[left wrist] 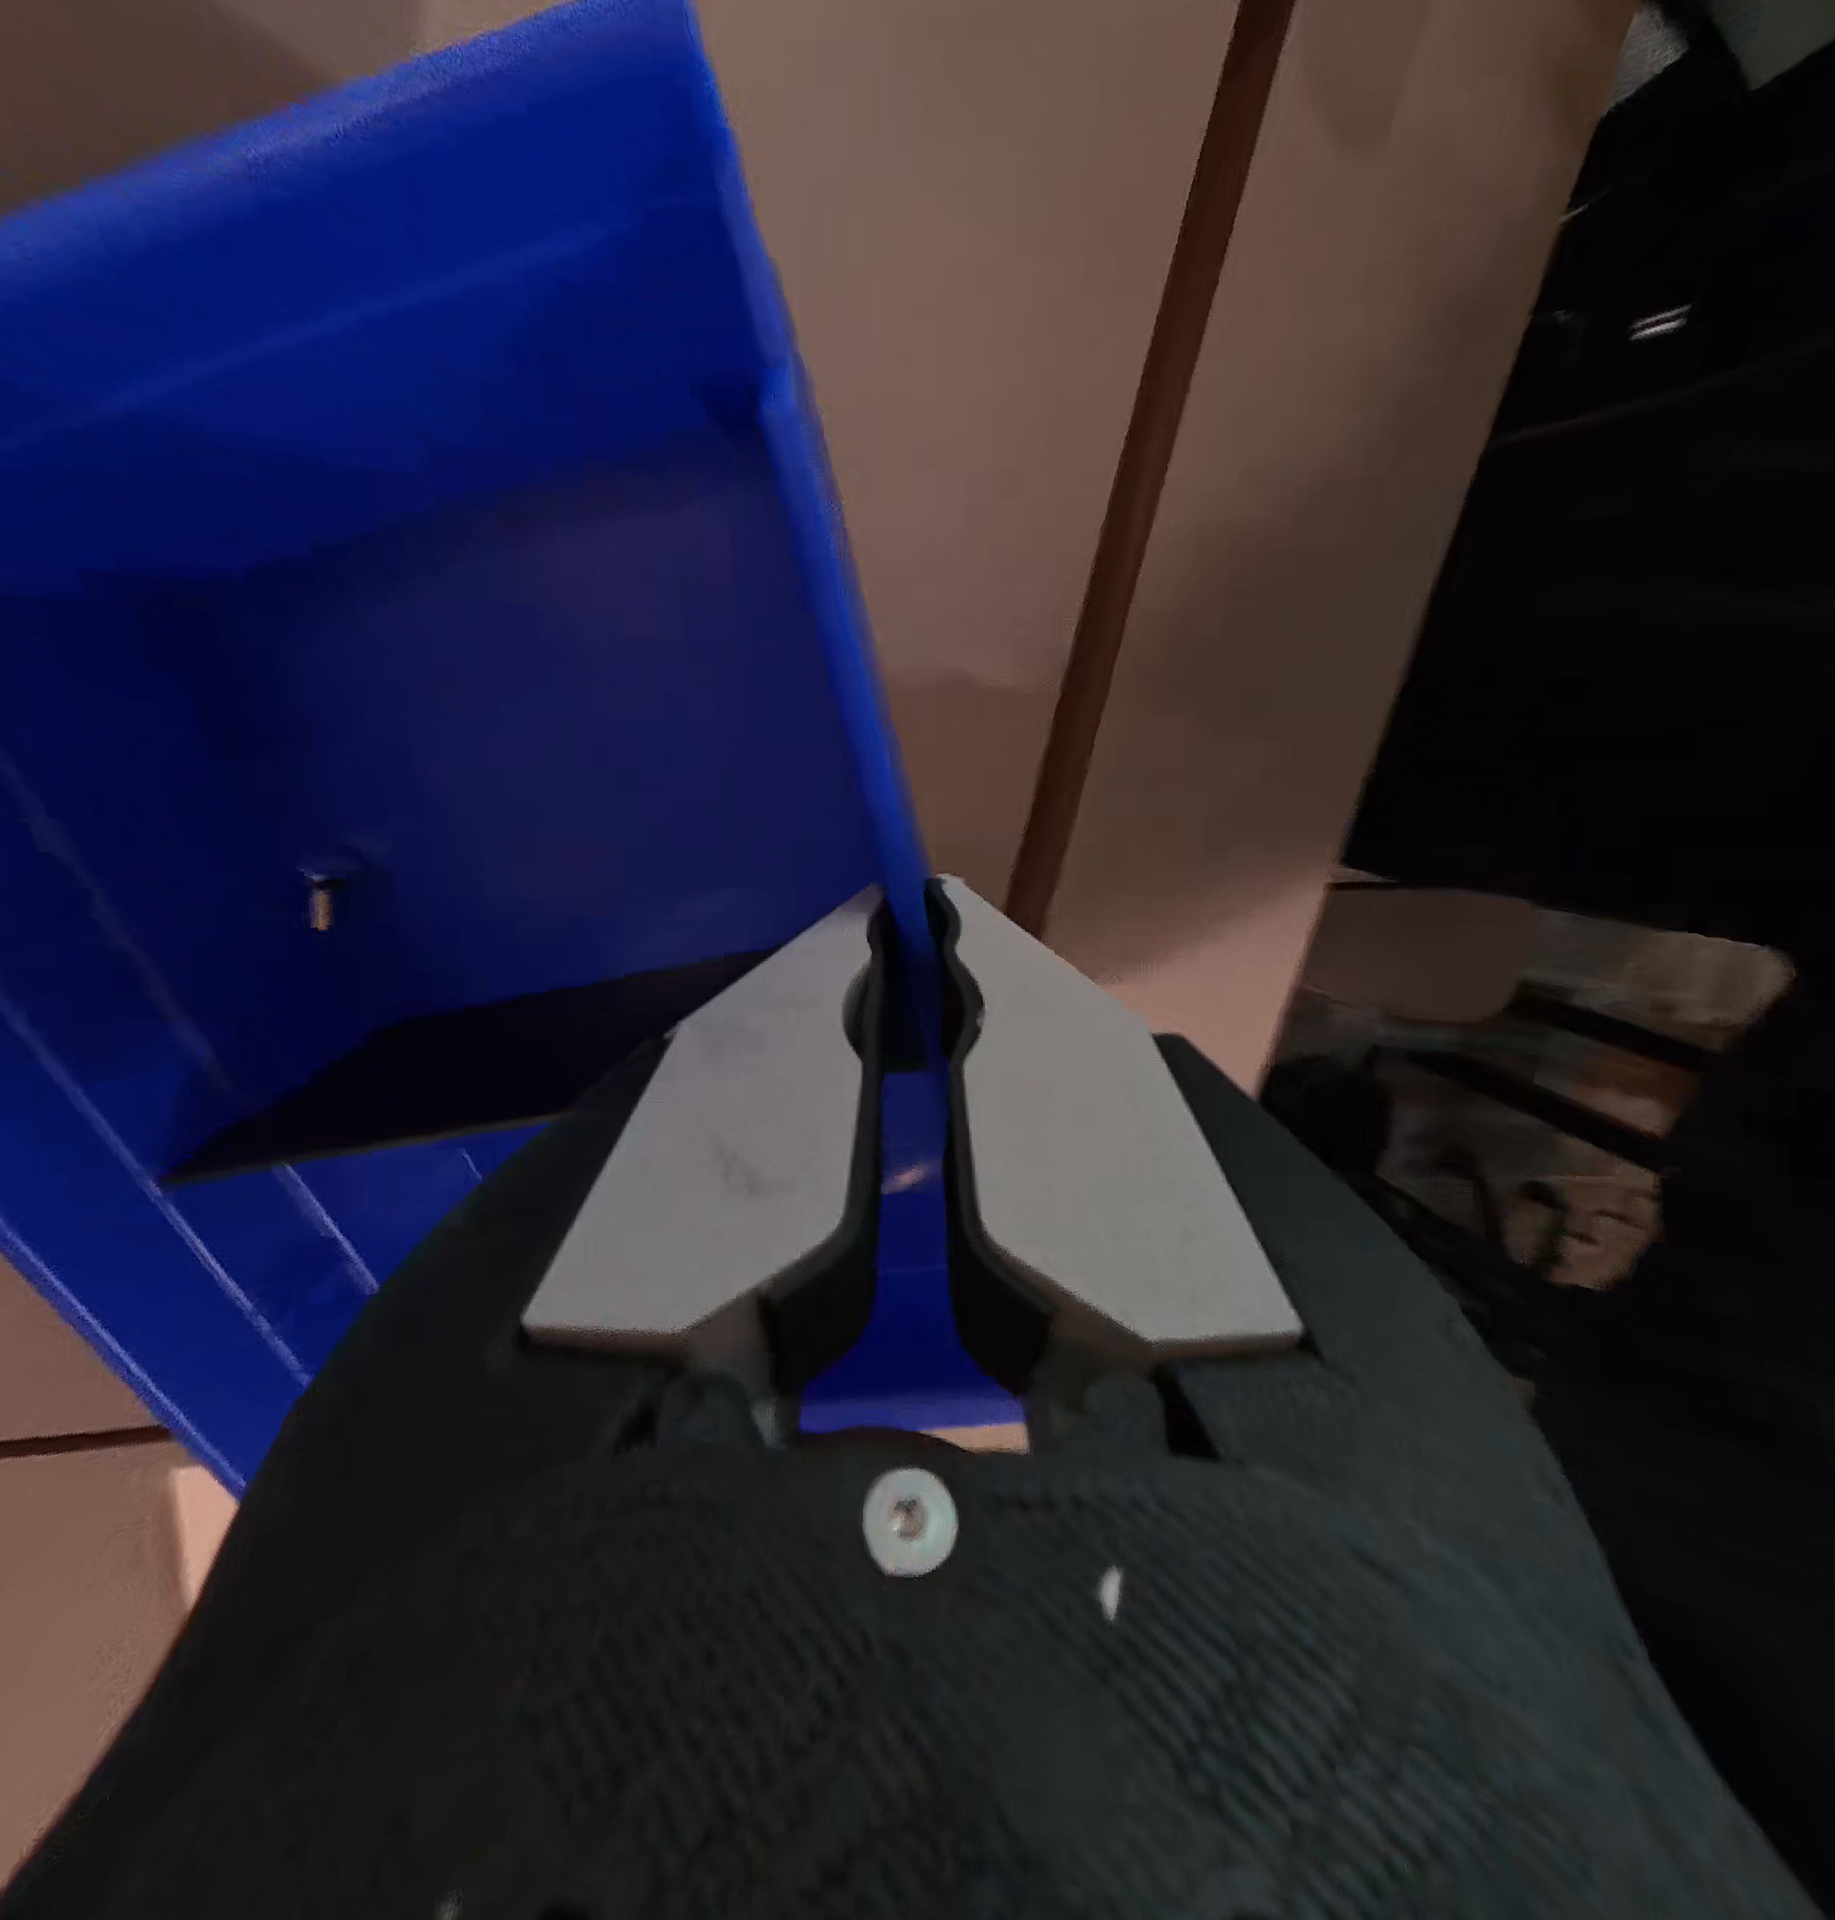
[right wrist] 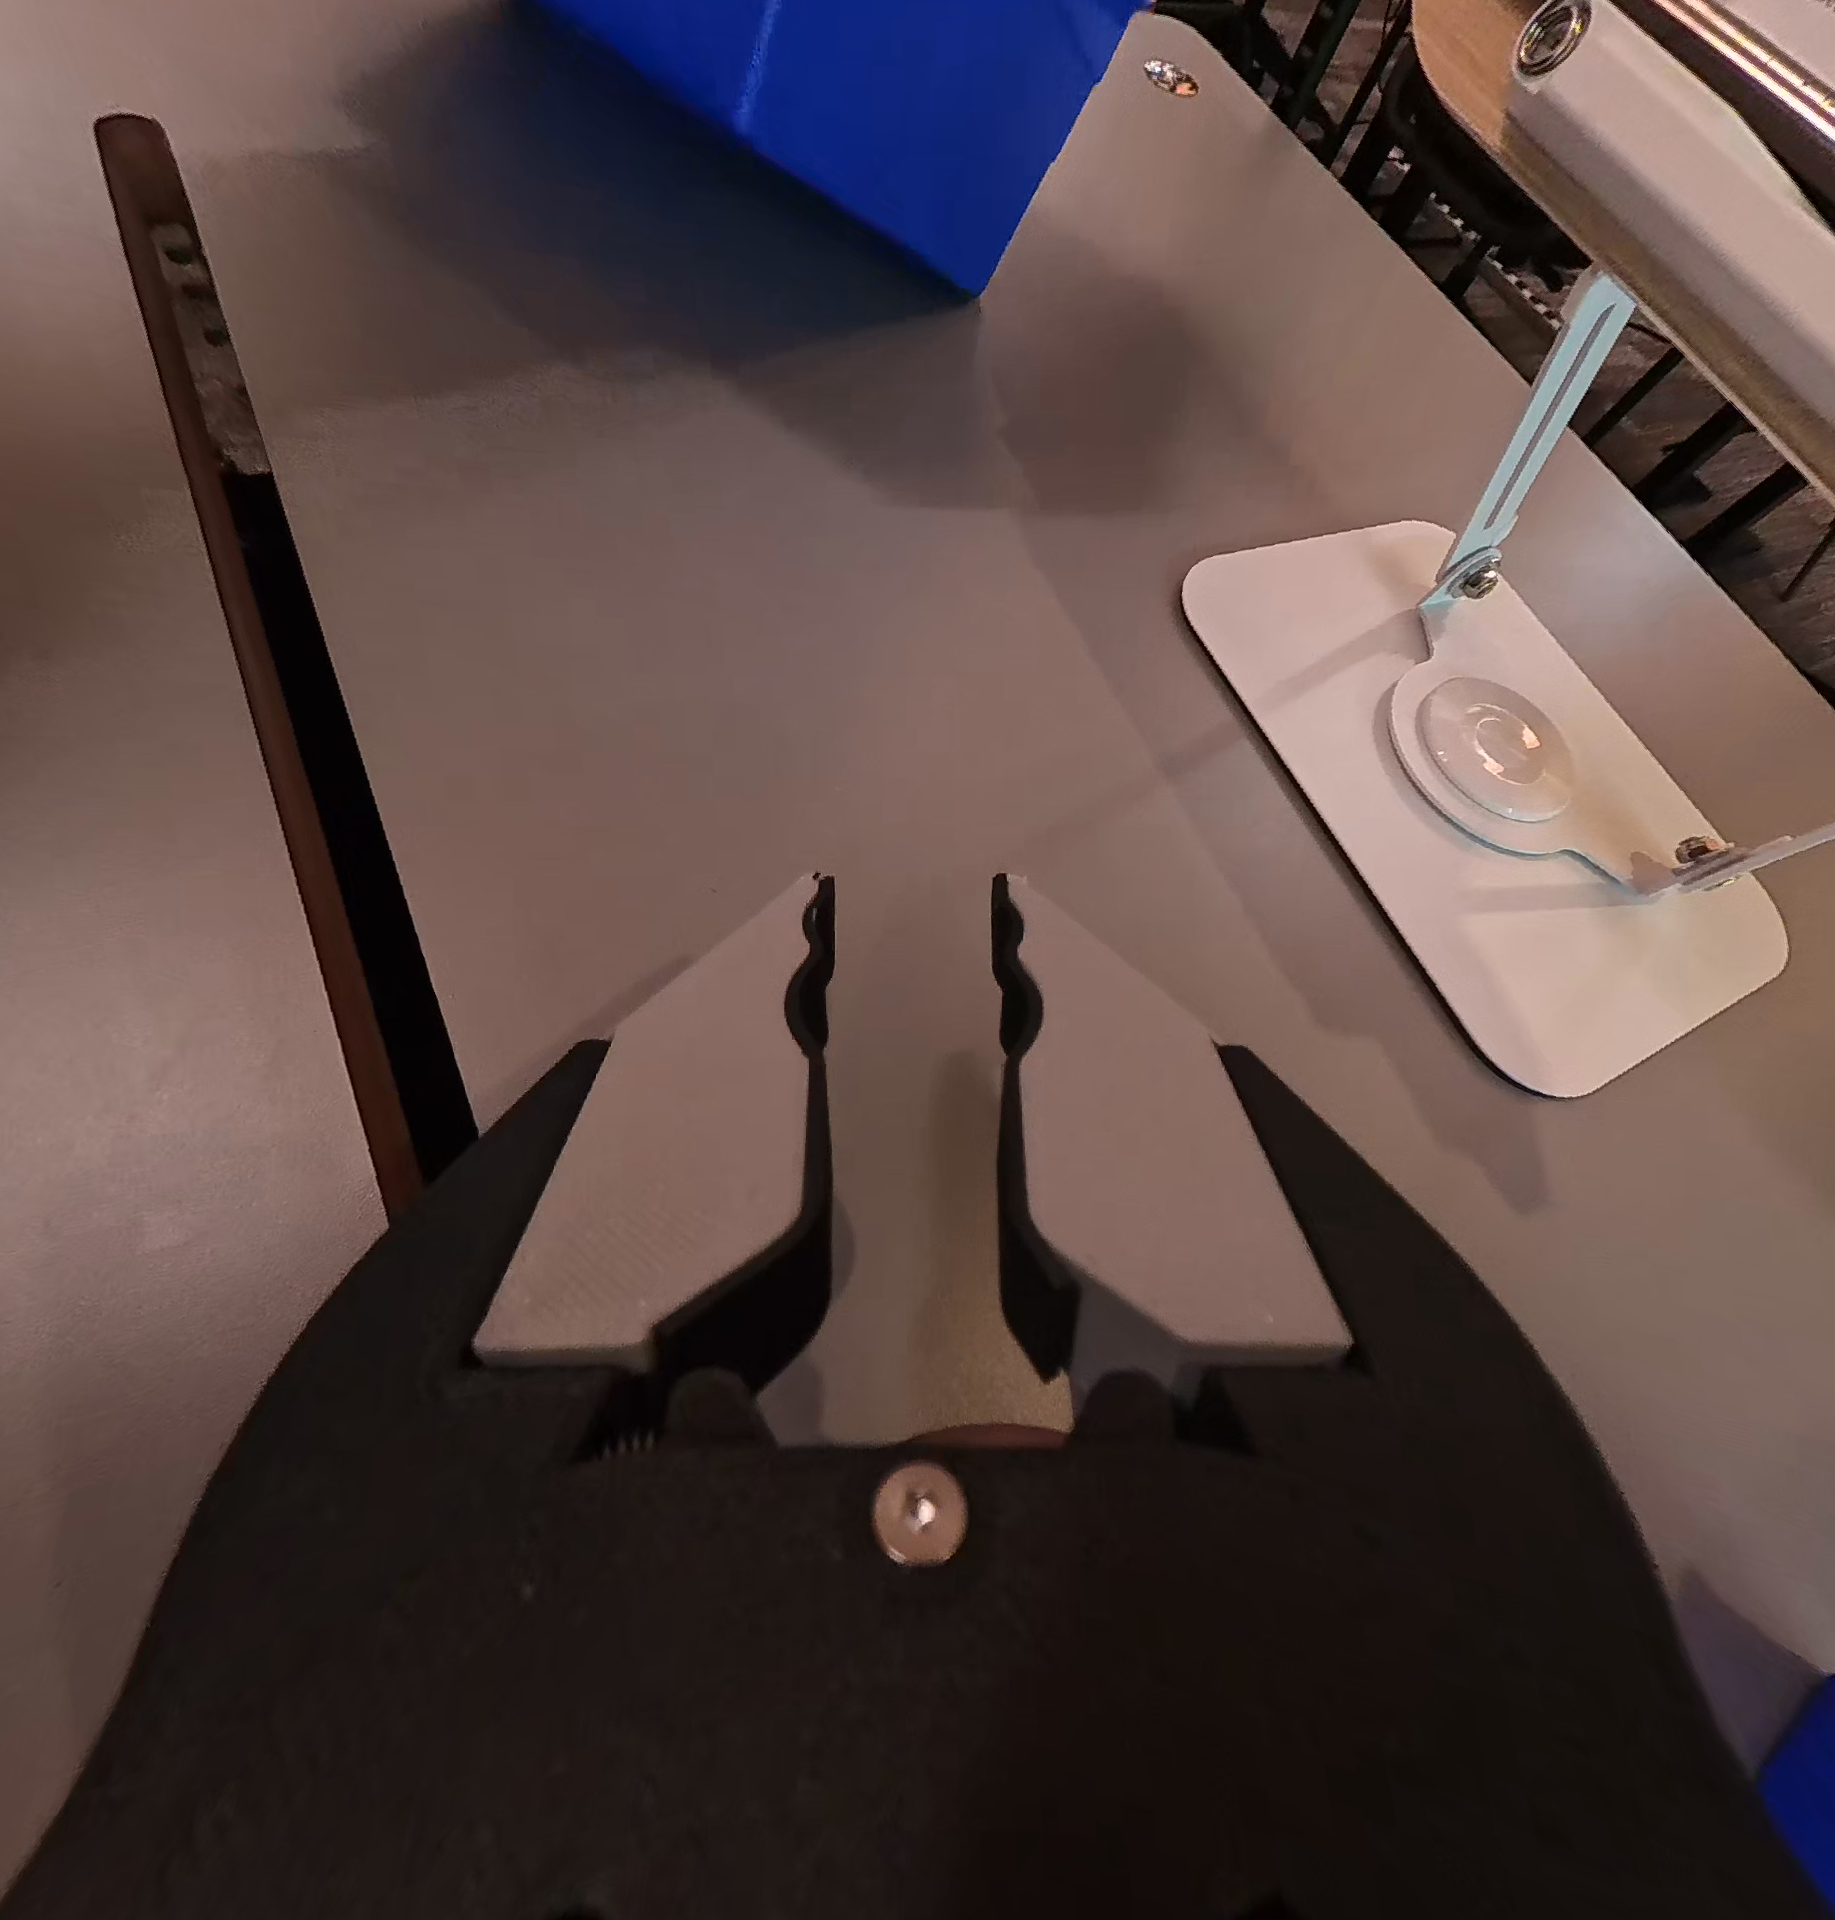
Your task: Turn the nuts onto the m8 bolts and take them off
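1. Left wrist view: the left gripper (left wrist: 908, 914) has its grey fingers clamped on the side wall of the blue plastic bin (left wrist: 393, 520), which is tilted. One small metal piece (left wrist: 320, 898), probably a bolt or nut, lies on the bin floor. I would tip the bin slowly so the piece slides rather than bounces.
2. Right wrist view: the right gripper (right wrist: 913, 914) hovers over the grey table (right wrist: 632, 623) with its fingers apart and empty; the blue bin shows far off. No nuts or bolts are visible here. Keep this gripper low, ready to catch.

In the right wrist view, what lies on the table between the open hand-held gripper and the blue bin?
Nothing: right wrist view shows bare grey table between the right hand-held gripper and the blue bin.
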A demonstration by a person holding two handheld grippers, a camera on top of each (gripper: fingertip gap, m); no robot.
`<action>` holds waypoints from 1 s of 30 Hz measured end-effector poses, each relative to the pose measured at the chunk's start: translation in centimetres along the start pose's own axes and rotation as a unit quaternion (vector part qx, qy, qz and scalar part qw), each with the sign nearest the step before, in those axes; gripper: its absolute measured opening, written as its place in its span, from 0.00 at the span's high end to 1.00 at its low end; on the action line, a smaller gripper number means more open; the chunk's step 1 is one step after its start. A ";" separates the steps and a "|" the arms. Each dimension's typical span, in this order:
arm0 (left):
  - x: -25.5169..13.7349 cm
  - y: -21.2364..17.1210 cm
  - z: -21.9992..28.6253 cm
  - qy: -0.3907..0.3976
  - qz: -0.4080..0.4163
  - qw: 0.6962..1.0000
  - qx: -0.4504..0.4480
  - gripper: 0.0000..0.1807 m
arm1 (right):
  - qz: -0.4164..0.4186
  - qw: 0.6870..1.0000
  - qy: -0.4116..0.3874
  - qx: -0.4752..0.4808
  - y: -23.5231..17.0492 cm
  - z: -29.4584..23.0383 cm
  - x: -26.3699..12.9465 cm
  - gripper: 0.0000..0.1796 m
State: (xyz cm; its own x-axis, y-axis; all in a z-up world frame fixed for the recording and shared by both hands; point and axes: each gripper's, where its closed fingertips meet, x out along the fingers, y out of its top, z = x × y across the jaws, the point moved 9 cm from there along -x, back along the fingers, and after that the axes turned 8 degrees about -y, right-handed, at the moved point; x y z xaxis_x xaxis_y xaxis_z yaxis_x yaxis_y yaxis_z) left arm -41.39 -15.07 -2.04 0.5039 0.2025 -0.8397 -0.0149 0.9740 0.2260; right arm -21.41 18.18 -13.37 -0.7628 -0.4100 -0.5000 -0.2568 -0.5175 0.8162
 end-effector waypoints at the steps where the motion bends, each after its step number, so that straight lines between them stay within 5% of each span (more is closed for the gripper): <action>1: 0.9 0.0 0.4 0.029 0.003 0.999 0.016 0.98 | 0.002 1.000 -0.001 0.000 0.1 0.0 -0.1 0.85; 10: 9.5 -2.3 3.2 0.166 0.016 0.986 0.017 0.97 | -0.002 1.000 0.004 0.000 -0.1 -0.2 0.3 0.85; 14: 9.6 -3.0 3.7 0.167 0.096 0.981 -0.010 0.94 | -0.007 1.000 0.003 0.003 -0.3 -0.1 0.5 0.85; 19: 6.4 -2.4 1.8 0.223 0.156 0.961 -0.048 0.58 | -0.016 1.000 0.004 0.008 -0.6 0.0 0.9 0.85; 22: 6.0 -1.2 1.1 0.180 0.153 0.971 -0.030 0.71 | -0.019 1.000 0.002 0.009 -0.8 0.1 0.9 0.85; 25: 5.0 -0.3 0.6 0.133 0.198 0.970 -0.038 0.72 | -0.019 1.000 0.000 0.009 -0.9 0.2 0.8 0.85; 30: 1.6 -0.6 -3.7 0.275 0.242 0.924 -0.105 0.75 | -0.023 1.000 0.006 0.004 -0.9 0.0 0.9 0.85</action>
State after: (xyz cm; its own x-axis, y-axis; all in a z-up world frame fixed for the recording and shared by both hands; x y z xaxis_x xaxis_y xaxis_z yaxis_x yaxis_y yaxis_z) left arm -43.72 -14.98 -5.37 -0.1207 0.5845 -0.8023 -0.3195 0.7423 0.5889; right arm -21.90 18.30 -14.54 -0.7436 -0.3949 -0.5396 -0.2952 -0.5302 0.7948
